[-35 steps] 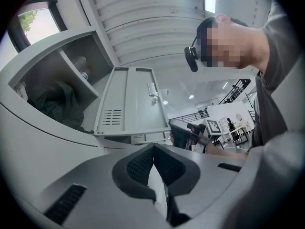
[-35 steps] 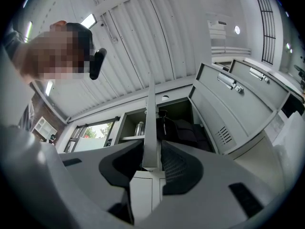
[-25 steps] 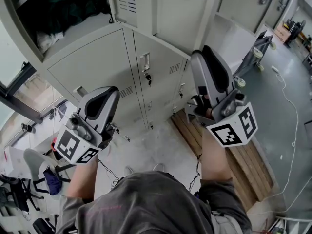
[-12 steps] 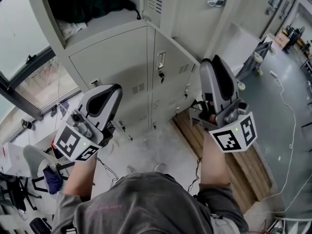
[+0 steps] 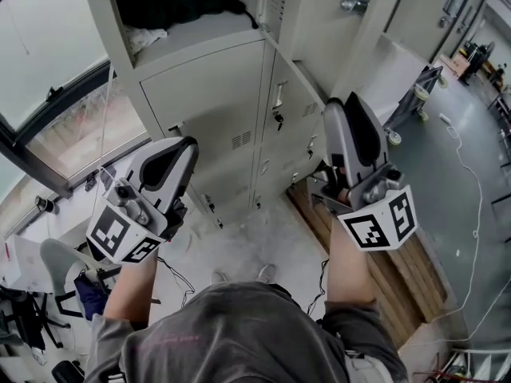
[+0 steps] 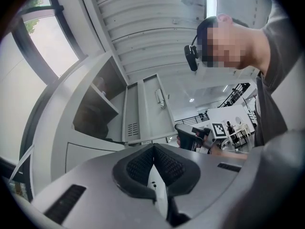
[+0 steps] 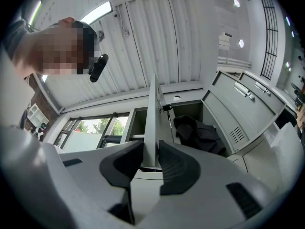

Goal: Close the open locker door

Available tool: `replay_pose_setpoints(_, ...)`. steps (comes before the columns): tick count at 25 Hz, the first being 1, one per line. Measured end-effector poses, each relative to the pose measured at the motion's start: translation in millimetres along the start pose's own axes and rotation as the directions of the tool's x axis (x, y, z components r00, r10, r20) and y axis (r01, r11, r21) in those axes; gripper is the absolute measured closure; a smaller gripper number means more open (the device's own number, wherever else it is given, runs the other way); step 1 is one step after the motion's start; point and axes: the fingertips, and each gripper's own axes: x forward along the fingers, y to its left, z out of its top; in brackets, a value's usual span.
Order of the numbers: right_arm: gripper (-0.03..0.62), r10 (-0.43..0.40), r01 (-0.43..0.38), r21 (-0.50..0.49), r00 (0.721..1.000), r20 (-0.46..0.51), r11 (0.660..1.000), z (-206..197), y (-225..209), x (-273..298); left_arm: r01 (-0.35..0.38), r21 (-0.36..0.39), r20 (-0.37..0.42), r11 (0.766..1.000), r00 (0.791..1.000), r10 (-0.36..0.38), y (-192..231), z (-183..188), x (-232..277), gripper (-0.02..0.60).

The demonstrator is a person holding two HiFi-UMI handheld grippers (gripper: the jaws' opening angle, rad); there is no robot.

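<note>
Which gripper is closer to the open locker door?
Right. The right gripper has the edge of the locker door between its jaws. The left gripper is off to the door's left, apart from it, jaws together.

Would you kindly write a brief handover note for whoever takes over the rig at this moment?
The left hand-held gripper is shut and empty.
The right hand-held gripper has its jaws around the bottom edge of the locker door, apparently clamped on it.
The door stands wide open. Dark clothing lies in the compartment.
Done: door apparently gripped.
Left: swing it shut.
</note>
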Motion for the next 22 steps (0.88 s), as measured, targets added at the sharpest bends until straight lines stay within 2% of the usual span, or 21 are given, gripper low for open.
replay_pose_setpoints(22,0.487,0.016,-0.015,-0.038,1.000,0.008,0.999,-35.1,84.1,43.0,-0.051,-0.029,0.009,0.998,0.999,0.051,53.4,5.3,-82.6,0.566)
